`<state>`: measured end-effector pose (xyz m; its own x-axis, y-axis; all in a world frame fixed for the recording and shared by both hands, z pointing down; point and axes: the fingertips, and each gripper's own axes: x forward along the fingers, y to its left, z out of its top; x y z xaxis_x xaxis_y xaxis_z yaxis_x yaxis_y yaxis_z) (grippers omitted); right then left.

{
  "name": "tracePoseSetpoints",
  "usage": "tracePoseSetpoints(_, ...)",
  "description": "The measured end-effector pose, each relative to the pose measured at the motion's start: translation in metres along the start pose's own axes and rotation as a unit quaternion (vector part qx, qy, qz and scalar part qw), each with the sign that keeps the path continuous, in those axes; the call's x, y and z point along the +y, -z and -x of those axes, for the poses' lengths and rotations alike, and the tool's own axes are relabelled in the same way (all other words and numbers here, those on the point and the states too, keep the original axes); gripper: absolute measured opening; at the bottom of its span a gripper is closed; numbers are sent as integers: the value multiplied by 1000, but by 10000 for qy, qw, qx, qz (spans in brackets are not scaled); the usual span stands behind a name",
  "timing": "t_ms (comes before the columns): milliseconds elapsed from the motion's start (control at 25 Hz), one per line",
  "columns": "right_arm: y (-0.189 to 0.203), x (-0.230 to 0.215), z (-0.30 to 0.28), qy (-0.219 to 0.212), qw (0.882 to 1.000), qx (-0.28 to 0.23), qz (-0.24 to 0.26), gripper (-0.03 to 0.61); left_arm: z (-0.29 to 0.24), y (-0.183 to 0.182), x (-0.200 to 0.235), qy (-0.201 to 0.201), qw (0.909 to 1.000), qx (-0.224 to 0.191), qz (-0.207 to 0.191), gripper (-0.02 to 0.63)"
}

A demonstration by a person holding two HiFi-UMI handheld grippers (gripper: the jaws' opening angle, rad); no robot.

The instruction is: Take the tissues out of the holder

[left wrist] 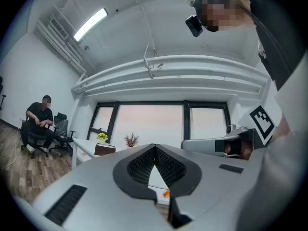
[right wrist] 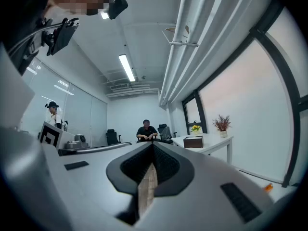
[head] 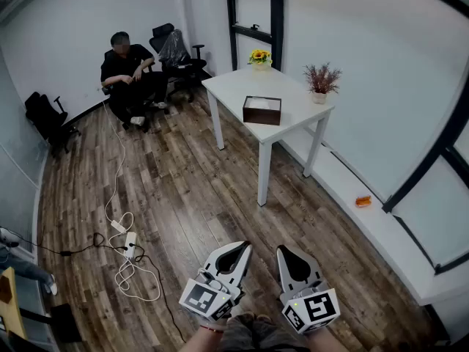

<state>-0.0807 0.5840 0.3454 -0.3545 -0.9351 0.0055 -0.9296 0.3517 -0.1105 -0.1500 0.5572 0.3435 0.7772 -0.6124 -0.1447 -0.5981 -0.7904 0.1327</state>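
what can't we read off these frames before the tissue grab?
1. Tissue holder: far off and small in all three views. White fill shows; the tissue count, or any raised sheet, does not.
2. Orange object on the window ledge: head view, too small to identify.
3. Hands behind the left hand-held gripper and right hand-held gripper: cut off by the head view's bottom edge.

Dark brown tissue holder, white table, brown wood-plank floor, yellow flowers

Head cam steep down — all share table.
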Motion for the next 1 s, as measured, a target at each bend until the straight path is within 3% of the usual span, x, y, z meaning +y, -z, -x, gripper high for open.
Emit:
tracePoseSetpoints(480,14,-5,13,73,9999,75,53,5,4,4,-4,-147,9999,37,59,6)
tracePoseSetpoints(800,10,-10,30,-97,9999,-50,77,6,0,-6,-29,-105,9995,-277,-126,8)
tracePoseSetpoints(1000,10,-13,25,-192,9998,-60,33,6,-6,-1,-28,-183,9997,-136,-57,8)
